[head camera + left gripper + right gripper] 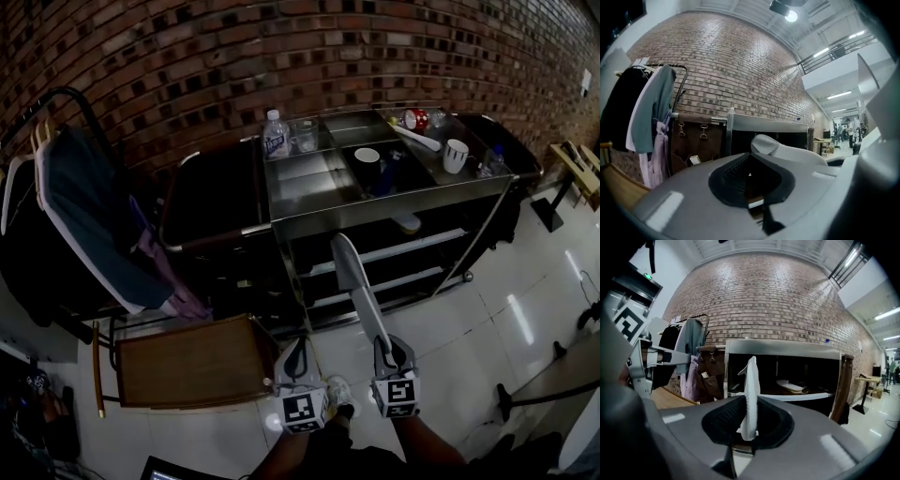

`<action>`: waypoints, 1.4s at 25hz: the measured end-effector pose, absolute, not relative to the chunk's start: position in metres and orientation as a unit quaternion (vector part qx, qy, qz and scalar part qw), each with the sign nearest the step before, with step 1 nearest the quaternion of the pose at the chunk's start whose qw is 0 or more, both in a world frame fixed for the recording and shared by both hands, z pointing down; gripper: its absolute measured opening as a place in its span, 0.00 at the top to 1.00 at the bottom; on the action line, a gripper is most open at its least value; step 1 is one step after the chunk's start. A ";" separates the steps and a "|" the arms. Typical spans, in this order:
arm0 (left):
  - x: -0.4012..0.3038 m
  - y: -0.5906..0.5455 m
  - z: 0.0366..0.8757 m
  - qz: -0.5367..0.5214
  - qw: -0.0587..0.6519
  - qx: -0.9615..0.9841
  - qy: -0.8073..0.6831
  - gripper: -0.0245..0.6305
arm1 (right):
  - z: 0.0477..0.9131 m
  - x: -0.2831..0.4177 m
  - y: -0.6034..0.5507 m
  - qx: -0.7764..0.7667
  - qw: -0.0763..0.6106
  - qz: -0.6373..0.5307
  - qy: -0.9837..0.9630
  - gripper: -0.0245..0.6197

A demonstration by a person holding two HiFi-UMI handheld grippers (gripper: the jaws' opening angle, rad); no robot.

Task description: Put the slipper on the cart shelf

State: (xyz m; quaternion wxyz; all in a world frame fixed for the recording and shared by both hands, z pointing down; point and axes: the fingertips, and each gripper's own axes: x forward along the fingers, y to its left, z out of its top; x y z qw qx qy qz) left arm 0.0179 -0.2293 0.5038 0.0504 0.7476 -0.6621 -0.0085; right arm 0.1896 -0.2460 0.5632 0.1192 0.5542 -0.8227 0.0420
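Slipper (354, 281), white: clamped by one end in the right gripper (384, 347), long axis running out from the jaws toward the cart (309, 202) shelves directly ahead. Left gripper (300, 352): jaws together, seemingly empty, just beside. Cart middle shelf: second slipper (406, 222), probably the mate. Top tray: bottle (276, 134), white mug (456, 155).

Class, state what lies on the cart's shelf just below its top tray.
A white slipper lies on that shelf, right of middle. The shelf's rear and left part are too dark to show whether anything else is there.
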 end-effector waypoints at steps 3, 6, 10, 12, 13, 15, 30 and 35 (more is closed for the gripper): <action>0.017 -0.262 0.519 0.008 0.056 0.742 -0.668 0.94 | 0.573 0.185 -0.290 0.550 0.123 0.055 -0.824 0.89; 0.013 -0.295 0.528 0.021 0.061 0.732 -0.679 0.94 | 0.578 0.176 -0.335 0.543 0.121 0.071 -0.828 0.89; 0.010 -0.326 0.542 0.044 0.067 0.722 -0.688 0.94 | 0.582 0.156 -0.389 0.530 0.116 0.094 -0.835 0.89; 0.009 -0.342 0.548 0.052 0.068 0.721 -0.688 0.94 | 0.584 0.149 -0.416 0.533 0.109 0.113 -0.831 0.89; 0.009 -0.348 0.550 0.057 0.073 0.720 -0.687 0.94 | 0.586 0.146 -0.428 0.537 0.105 0.125 -0.828 0.89; 0.009 -0.359 0.555 0.062 0.081 0.719 -0.688 0.94 | 0.593 0.140 -0.448 0.545 0.096 0.152 -0.819 0.89; 0.012 -0.412 0.558 0.068 0.091 0.720 -0.685 0.94 | 0.635 0.117 -0.524 0.562 0.076 0.204 -0.798 0.88; 0.009 -0.413 0.565 0.067 0.101 0.716 -0.687 0.94 | 0.639 0.120 -0.532 0.586 0.107 0.166 -0.786 0.86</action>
